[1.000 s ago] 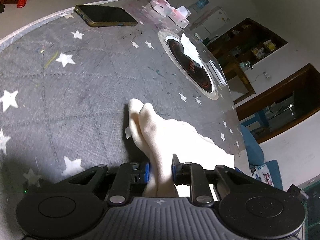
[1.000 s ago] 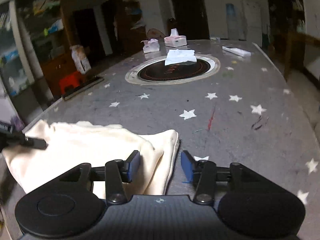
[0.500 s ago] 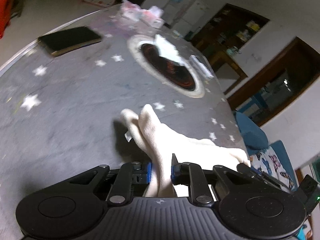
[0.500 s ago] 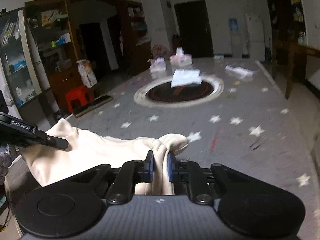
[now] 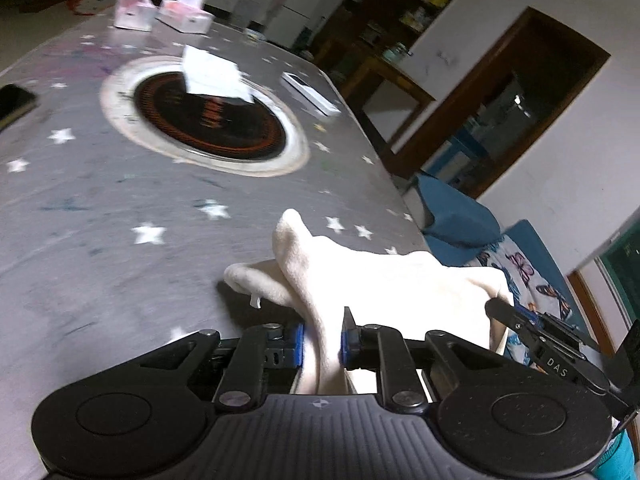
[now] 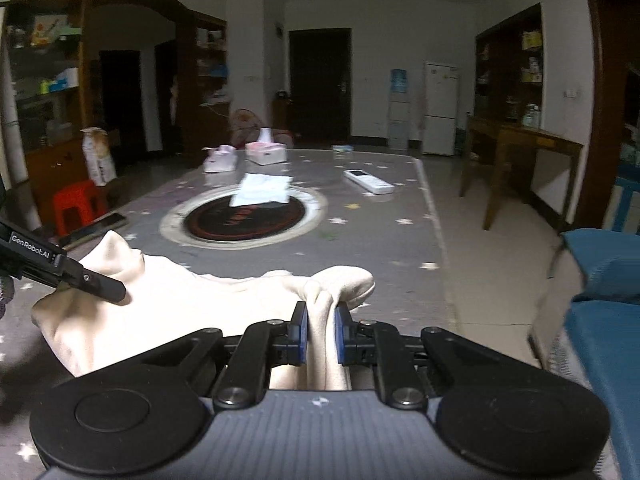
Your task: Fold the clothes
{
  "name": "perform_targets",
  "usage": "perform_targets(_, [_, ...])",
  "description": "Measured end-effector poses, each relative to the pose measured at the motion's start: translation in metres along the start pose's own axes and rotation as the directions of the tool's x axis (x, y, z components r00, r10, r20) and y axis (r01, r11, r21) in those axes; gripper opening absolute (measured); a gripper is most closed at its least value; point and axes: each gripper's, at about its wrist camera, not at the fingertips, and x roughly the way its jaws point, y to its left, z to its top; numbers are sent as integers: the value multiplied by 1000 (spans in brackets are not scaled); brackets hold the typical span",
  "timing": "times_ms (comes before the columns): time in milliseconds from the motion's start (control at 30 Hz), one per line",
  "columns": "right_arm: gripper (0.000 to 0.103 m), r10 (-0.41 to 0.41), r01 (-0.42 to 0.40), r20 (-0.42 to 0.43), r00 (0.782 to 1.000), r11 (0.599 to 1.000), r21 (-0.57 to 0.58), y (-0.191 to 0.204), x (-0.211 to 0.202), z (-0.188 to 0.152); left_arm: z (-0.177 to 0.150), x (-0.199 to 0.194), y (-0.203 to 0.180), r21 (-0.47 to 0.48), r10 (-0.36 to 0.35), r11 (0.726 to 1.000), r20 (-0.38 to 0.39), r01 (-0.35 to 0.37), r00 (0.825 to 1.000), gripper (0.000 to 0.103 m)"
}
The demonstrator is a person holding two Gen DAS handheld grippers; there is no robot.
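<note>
Both grippers hold the soft cream fleece garment (image 5: 384,280) at this moment. The left gripper (image 5: 322,344) has its jaws pinching a bunched fold of it. The right gripper (image 6: 320,334) had its jaws closing in the last second, and they now pinch another bunched corner. The cloth spans between the two pairs of jaws, partly lifted off the grey star-patterned worktop (image 5: 100,220), and sags on the near side.

To do this fold well, I judge both grips should stay firm and travel together, keeping the spanned edge taut and level so the far part drapes flat rather than twisting. The lifted edge should then be laid down squarely over the rest.

The left wrist view shows a small white tag (image 5: 254,301) hanging under the fold ahead of its jaws, and the right gripper to their right. The right wrist view shows the cloth's broad sagging sheet left of its jaws, and the left gripper's finger (image 6: 94,282) lying across the cloth.
</note>
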Motion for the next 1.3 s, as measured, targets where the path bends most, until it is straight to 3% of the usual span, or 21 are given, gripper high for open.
perform_targets(300, [12,-99,99,-24,995,995,13,-35,13,-2,9,46,-31,70,-20,997,-47,23,999,18])
perform_targets(533, [12,-135,136,-51,990,990,29,-51,27,-11,5,65,-36,115,15,993,-61,-7,998,19])
perform_targets(767, [14,-190,193,-99,977,981,23,-58,43,-19,6,60,-30,135,73,989,-41,-67,996,36])
perform_targets(867, [15,-187,190,-92,978,982,26,-59,42,-17,10,56,-26,133,94,987,-19,-90,995,40])
perform_targets(1067, [15,-113,117,-120,986,993,28,-52,57,-14,18,49,-30,156,106,982,39,-111,994,30])
perform_targets(1300, [15,-56,66,-152,987,996,60,-47,82,-15,21,62,-43,207,78,975,45,-85,996,26])
